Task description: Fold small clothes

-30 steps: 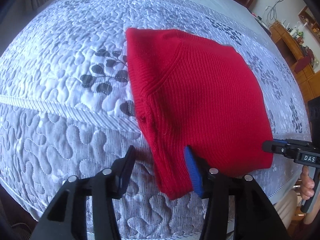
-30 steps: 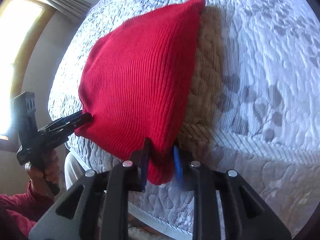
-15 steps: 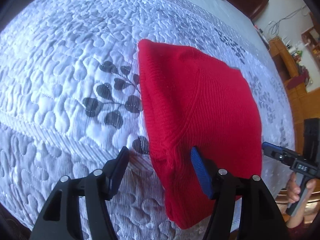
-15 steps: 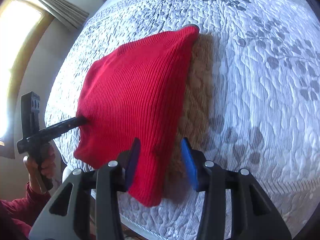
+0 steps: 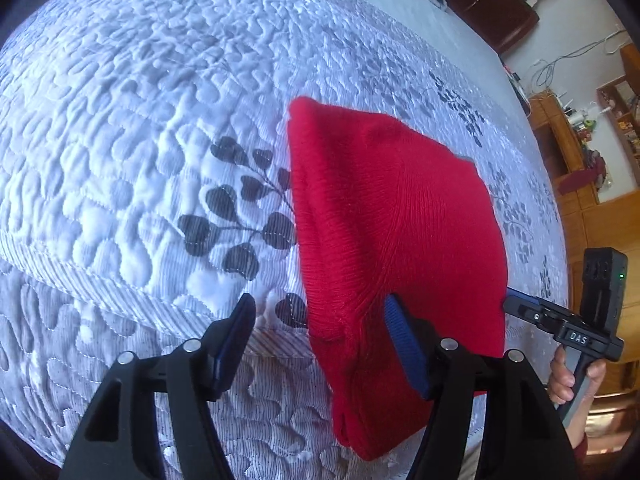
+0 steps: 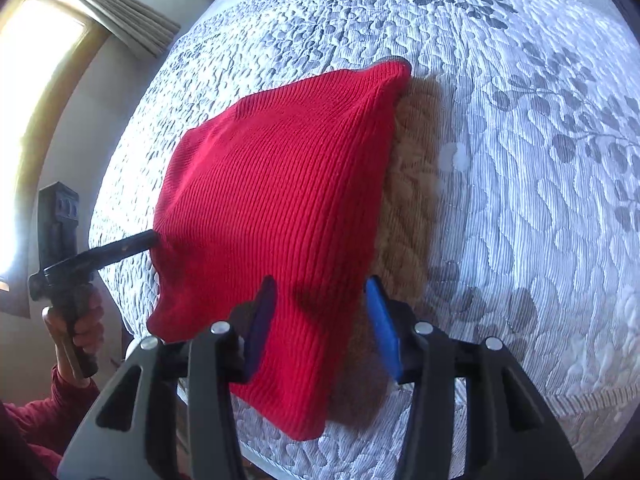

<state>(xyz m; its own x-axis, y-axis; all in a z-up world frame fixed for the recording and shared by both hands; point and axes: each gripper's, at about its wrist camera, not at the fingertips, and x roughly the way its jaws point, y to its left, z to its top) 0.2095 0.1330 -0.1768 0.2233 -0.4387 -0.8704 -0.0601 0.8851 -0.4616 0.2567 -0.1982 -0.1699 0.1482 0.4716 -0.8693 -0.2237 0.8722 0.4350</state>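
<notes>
Lying folded on your white quilted bed (image 5: 132,128), red ribbed knit garment (image 5: 384,216); left tool (image 5: 320,344) apart, right tool (image 6: 320,320) opening, both straddling corners unclamped.

Both grippers let go of red knit garment (image 5: 396,216) within the last second. Left gripper (image 5: 320,340) jaws went from narrow around the near corner to wide apart; fabric edge lies between them, right pad against it, left pad clear at 9 o'clock over the bedspread (image 5: 140,120). Right gripper (image 6: 320,320) jaws were pinched on the near hem, now opening, hem loose between them. Both views slid so the garment sits lower and nearer; garment lies flatter on the bed.
</notes>
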